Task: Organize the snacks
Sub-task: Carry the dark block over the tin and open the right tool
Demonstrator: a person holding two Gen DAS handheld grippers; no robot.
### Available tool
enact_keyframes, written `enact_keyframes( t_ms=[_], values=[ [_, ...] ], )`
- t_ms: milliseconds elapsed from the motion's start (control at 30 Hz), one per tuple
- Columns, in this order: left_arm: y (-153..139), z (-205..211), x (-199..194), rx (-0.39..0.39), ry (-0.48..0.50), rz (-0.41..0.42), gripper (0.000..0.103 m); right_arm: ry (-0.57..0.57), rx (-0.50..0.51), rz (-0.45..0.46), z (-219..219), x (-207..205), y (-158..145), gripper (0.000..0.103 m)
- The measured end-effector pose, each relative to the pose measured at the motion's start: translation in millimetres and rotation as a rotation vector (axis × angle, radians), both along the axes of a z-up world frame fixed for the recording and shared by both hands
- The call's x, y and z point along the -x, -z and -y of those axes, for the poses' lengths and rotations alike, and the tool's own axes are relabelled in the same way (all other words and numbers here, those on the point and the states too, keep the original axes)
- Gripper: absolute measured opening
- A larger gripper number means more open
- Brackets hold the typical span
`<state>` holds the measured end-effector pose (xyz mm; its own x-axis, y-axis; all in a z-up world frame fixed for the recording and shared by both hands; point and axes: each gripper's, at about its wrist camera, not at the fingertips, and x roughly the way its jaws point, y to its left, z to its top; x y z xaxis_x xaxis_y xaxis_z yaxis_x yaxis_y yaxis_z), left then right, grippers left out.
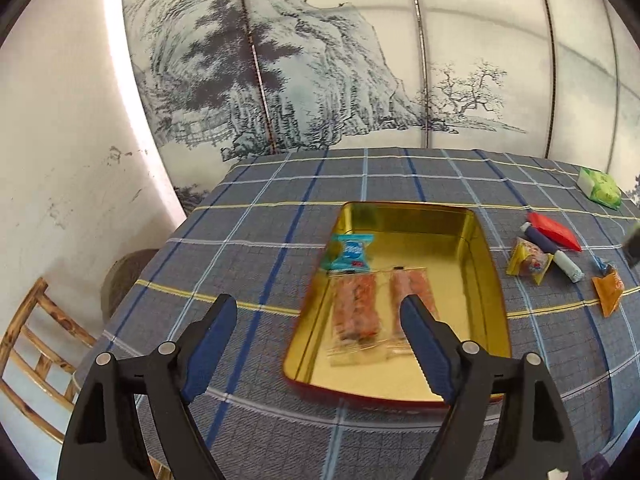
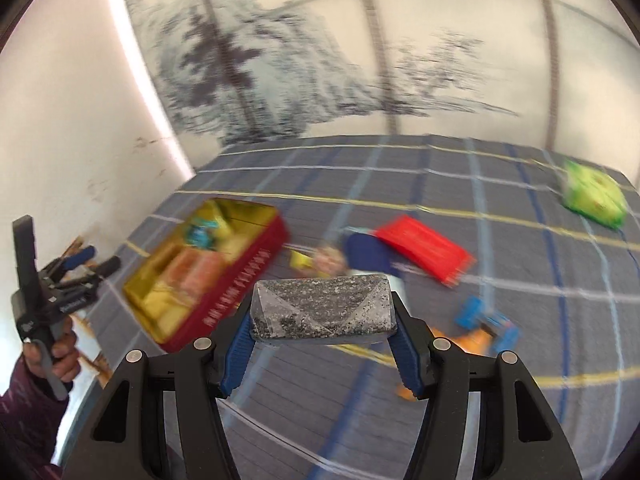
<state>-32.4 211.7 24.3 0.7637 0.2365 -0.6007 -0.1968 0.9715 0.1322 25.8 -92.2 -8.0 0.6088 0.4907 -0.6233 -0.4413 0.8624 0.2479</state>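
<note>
— Behind the table hung an ink landscape screen, and the plaid cloth (image 1: 280,208) covered everything we worked on. Where did we stand?

— Our right gripper (image 2: 322,334) pinched a grey speckled packet (image 2: 323,306) by its two ends, held above the cloth and near the tin's right side. Our left gripper (image 1: 320,334) was spread and held nothing, hovering over the near left corner of the tin (image 1: 490,280).

— What was already in the tin?

— Two clear orange packs (image 1: 358,312) lay side by side at the near end, and a teal packet (image 1: 352,252) leaned at the far left rim.

— So how should we have placed the grey one?

— We judged it best to carry it left over the red wall, lower it into the bare gold floor on the right half, and only then let the fingers part. It looked stiff and block-like, so it should have sat flat.

— Anything in the way?

— Our left gripper sat close to the tin and could have crowded the drop. To the right, well apart from the tin, lay a red pack (image 1: 554,230), a blue-and-white tube (image 1: 554,256), a yellow candy (image 1: 528,262), an orange sachet (image 1: 610,290) and, far off, a green pack (image 1: 600,186). The right view was blurred, so we couldn't tell finer detail.
</note>
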Motion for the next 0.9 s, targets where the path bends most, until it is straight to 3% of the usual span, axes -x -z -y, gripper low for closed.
enact_keyframes(
  t_ms=[167, 333, 600, 900],
  values=[
    [0, -14, 11, -0.001, -0.018, -0.004, 0.082, -0.170, -0.012, -0.025, -86, -35, -10, 0.061],
    [-2, -22, 16, -0.016, -0.014, -0.004, 0.084, -0.267, 0.064, -0.109, -166, -80, 9, 0.061],
    [1, -38, 13, 0.009, -0.028, -0.010, 0.089, -0.281, 0.157, -0.201, -230, -136, 44, 0.061],
    [8, -41, 3, 0.026, -0.025, -0.039, 0.089, -0.231, 0.193, -0.257, -260, -167, 68, 0.062]
  ],
)
